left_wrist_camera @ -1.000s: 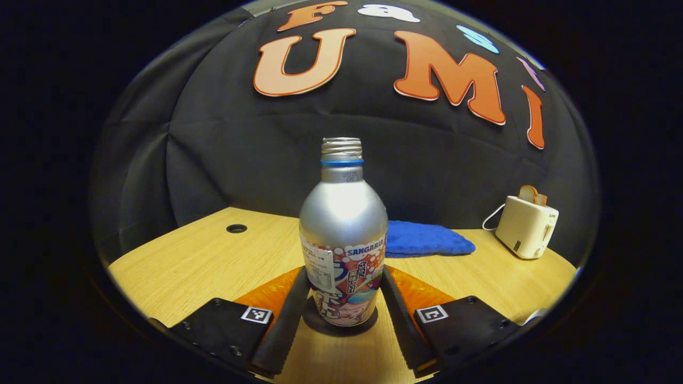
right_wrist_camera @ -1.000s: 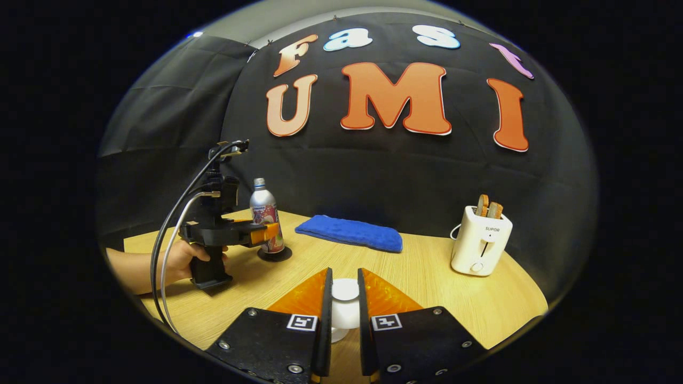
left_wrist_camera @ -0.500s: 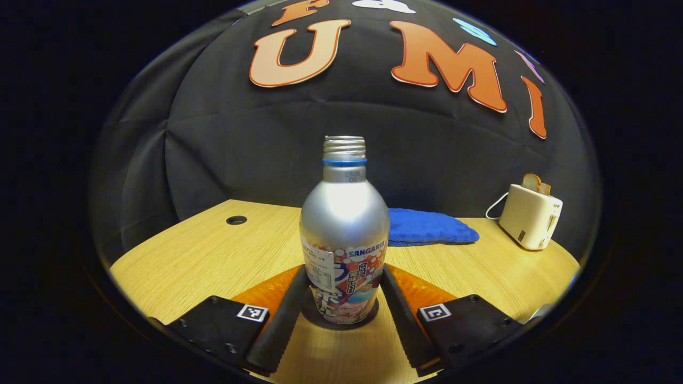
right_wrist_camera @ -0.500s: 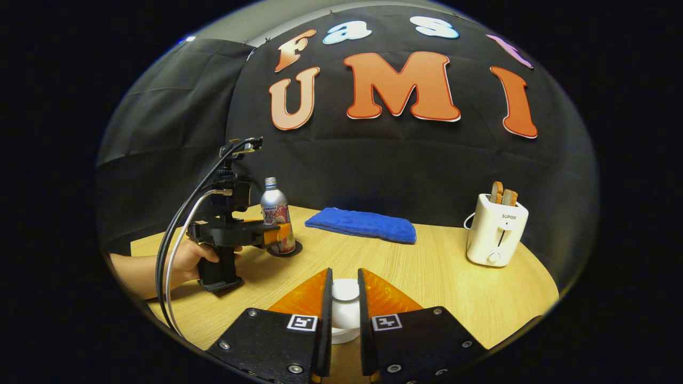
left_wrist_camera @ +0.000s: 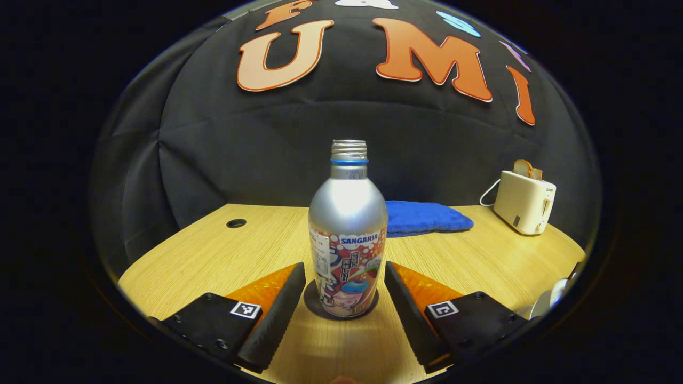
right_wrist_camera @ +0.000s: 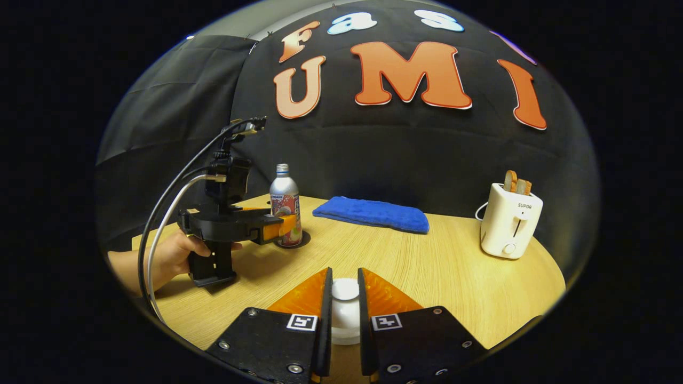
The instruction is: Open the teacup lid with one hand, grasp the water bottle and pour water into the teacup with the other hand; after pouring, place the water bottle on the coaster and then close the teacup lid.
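Left tool (left_wrist_camera: 344, 306) is spread, its fingers (left_wrist_camera: 277, 314) flanking the water bottle (left_wrist_camera: 348, 234) without touching it; the uncapped bottle stands upright on a dark coaster (left_wrist_camera: 315, 306) on the table (left_wrist_camera: 213, 256). Right tool (right_wrist_camera: 344, 314) pinches the white teacup lid (right_wrist_camera: 345, 290) nearer the table's front edge. Toward the back edge lie a blue cloth (left_wrist_camera: 424, 217) and a toaster (left_wrist_camera: 523, 201).

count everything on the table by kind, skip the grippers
water bottle: 1
coaster: 1
teacup lid: 1
blue cloth: 1
toaster: 1
toast slices: 2
total: 7
A white rim at the right edge of the left gripper view may be the teacup; too little shows to count it.
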`<state>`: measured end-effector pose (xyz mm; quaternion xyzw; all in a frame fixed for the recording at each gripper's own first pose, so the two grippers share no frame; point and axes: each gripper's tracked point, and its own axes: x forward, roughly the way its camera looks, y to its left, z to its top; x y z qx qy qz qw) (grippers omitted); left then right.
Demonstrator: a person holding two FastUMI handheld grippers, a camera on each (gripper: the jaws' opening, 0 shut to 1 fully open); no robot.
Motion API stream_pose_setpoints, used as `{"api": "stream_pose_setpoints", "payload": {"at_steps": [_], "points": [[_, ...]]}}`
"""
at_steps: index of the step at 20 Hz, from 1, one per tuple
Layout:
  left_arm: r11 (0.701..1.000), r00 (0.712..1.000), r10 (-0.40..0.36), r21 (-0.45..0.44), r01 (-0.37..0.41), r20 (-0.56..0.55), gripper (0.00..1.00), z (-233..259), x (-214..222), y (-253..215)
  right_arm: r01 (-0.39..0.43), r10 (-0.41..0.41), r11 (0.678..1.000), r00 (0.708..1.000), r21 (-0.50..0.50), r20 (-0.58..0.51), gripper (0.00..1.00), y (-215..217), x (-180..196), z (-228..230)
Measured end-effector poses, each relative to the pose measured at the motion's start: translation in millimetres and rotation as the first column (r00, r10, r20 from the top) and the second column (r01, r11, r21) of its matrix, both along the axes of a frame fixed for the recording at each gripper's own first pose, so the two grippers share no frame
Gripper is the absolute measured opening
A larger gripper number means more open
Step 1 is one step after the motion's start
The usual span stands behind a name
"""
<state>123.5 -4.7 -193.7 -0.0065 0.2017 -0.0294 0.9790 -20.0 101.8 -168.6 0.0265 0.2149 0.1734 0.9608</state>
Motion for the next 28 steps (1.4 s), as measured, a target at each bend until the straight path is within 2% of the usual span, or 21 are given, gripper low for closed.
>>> {"api": "stream_pose_setpoints", "payload": {"at_steps": [10, 15, 18, 19, 20, 23, 26, 28], "points": [[1.000, 0.998, -0.026, -0.001, 0.026, 0.064, 0.98, 32, -40, -7, -0.015, 0.014, 1.000, 0.999, -0.009, -0.041, 0.23, 9, -4, -23], [1.000, 0.992, -0.016, 0.011, 0.015, 0.124, 0.97, 55, -49, -7, -0.012, 0.012, 1.000, 1.000, -0.013, -0.027, 0.25, 8, -4, -24], [1.000, 0.987, -0.010, 0.014, 0.008, 0.159, 0.98, 69, -54, -7, 0.000, 0.000, 1.000, 1.000, -0.024, 0.022, 0.30, 5, 0, -13], [1.000, 0.985, -0.008, 0.014, 0.006, 0.172, 0.97, 75, -56, -7, 0.009, -0.008, 1.000, 0.999, -0.024, 0.042, 0.29, 2, 3, -7], [1.000, 0.983, -0.006, 0.016, 0.003, 0.183, 0.98, 79, -58, -6, 0.014, -0.013, 1.000, 0.998, -0.018, 0.060, 0.35, 1, 6, -3], [1.000, 0.974, 0.002, 0.025, -0.008, 0.225, 0.94, 98, -62, -2, 0.040, -0.039, 0.999, 0.993, -0.004, 0.110, 0.42, -4, 12, 15], [1.000, 0.965, 0.006, 0.028, -0.014, 0.262, 1.00, 113, -70, -2, 0.078, -0.077, 0.997, 0.983, -0.002, 0.169, 0.52, -15, 20, 36], [1.000, 0.959, 0.008, 0.025, -0.016, 0.285, 0.97, 124, -75, -2, 0.103, -0.100, 0.995, 0.974, -0.001, 0.205, 0.61, -22, 23, 49]]}}
